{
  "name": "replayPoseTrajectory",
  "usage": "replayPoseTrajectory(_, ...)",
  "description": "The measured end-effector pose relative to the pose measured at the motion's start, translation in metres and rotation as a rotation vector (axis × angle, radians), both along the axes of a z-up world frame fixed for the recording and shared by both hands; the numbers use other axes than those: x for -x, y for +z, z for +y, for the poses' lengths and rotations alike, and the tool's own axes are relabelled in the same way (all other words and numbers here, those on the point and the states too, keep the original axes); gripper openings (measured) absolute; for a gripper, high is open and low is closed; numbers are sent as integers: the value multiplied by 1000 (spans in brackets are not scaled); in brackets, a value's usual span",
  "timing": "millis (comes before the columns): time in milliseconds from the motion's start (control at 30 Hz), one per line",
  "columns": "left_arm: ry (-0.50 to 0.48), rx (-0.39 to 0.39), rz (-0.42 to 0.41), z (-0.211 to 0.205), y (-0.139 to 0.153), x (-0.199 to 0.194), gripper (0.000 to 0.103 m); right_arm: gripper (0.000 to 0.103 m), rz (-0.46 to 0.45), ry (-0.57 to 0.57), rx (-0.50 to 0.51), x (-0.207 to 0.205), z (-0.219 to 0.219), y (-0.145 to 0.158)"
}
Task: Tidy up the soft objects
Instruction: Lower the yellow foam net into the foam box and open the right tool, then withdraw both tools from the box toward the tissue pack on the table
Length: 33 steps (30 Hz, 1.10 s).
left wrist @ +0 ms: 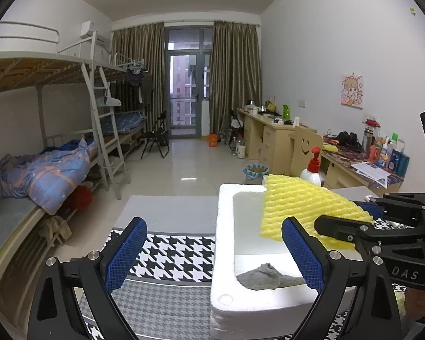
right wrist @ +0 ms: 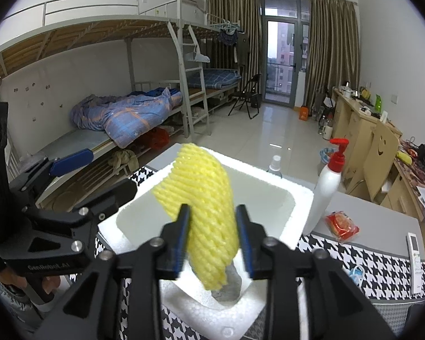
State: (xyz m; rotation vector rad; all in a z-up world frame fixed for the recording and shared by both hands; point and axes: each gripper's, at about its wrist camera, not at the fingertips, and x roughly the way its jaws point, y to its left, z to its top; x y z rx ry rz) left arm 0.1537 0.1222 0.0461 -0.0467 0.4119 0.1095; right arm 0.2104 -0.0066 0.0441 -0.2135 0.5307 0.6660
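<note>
A white foam box (left wrist: 226, 243) (right wrist: 297, 198) stands on a houndstooth cloth (left wrist: 172, 255). A grey cloth (left wrist: 266, 277) (right wrist: 232, 286) lies inside it near the front wall. My right gripper (right wrist: 212, 232) is shut on a yellow foam net (right wrist: 201, 198) (left wrist: 297, 204) and holds it upright over the box. In the left wrist view the right gripper (left wrist: 362, 215) reaches in from the right. My left gripper (left wrist: 212, 255) is open and empty at the box's left front edge; it shows at the left of the right wrist view (right wrist: 93, 167).
A white pump bottle (right wrist: 328, 184) (left wrist: 311, 170) stands behind the box. A red packet (right wrist: 341, 225), a remote (right wrist: 415, 260) and a blue-strapped item (right wrist: 357, 273) lie on the table to the right. Bunk beds (left wrist: 42, 170) line the left; desks (left wrist: 272, 136) the right.
</note>
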Motion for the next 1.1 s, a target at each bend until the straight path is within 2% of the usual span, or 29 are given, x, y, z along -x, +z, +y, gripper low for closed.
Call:
replayPoseTrajectory(200, 11, 4, -8, 4, 0, 2, 98, 67, 15, -10, -20, -2, -5, 1)
replayPoseTrajectory(667, 23, -1, -13, 5, 2, 8, 99, 68, 1, -15, -36, 5, -12, 6)
replayPoseTrajectory(733, 24, -2, -17, 4, 3, 10, 102, 79, -1, -23, -50, 8, -16, 6)
replayPoseTrajectory(800, 25, -11, -27, 2, 5, 14, 102, 85, -16, -32, -69, 11, -21, 8)
replayPoseTrajectory(867, 23, -17, -34, -2, 7, 17, 102, 87, -27, -29, -89, 14, -27, 11)
replayPoseTrajectory(933, 25, -27, -37, -6, 9, 21, 102, 94, -37, -27, -99, 17, -30, 13)
replayPoseTrajectory(1000, 24, -27, -42, -10, 11, 24, 102, 96, -59, -29, -103, 20, -33, 14)
replayPoseTrajectory(1100, 32, -24, -44, -14, 12, 26, 102, 97, -78, -22, -97, 24, -36, 15)
